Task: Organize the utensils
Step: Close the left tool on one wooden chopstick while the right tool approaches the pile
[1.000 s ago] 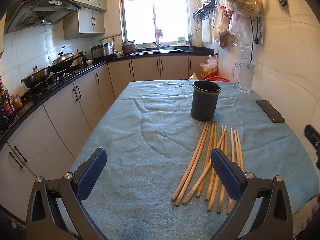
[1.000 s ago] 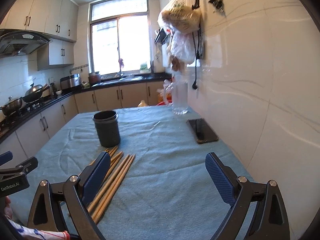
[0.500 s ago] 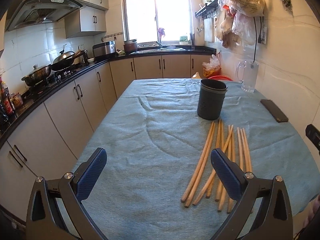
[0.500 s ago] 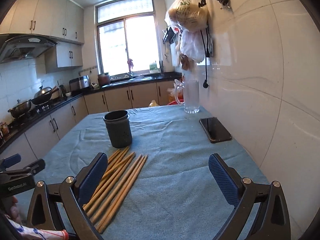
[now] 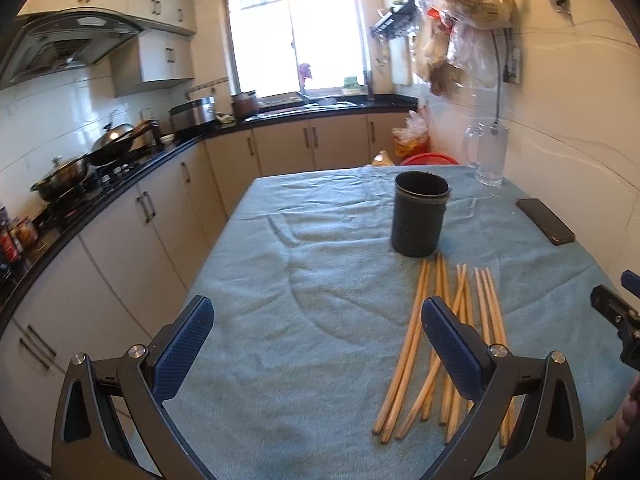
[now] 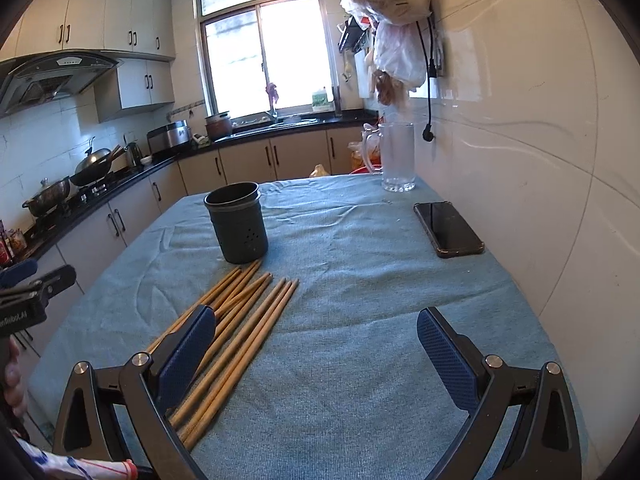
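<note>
On blue cloth (image 5: 312, 280) — long tan wood chopsticks (image 6: 256, 312) fanned by dark holder (image 6: 239, 222); both tools spread, empty.

Chopsticks (image 5: 416, 344): near ends hidden behind my left gripper's (image 5: 316, 344) right finger (image 5: 450, 344). Holder (image 6: 237, 222) interior: I cannot see inside.

both claws held level side by side, left claw (image 5: 316, 344) and right claw (image 6: 316, 344) gaping wide, gripping nothing.
</note>
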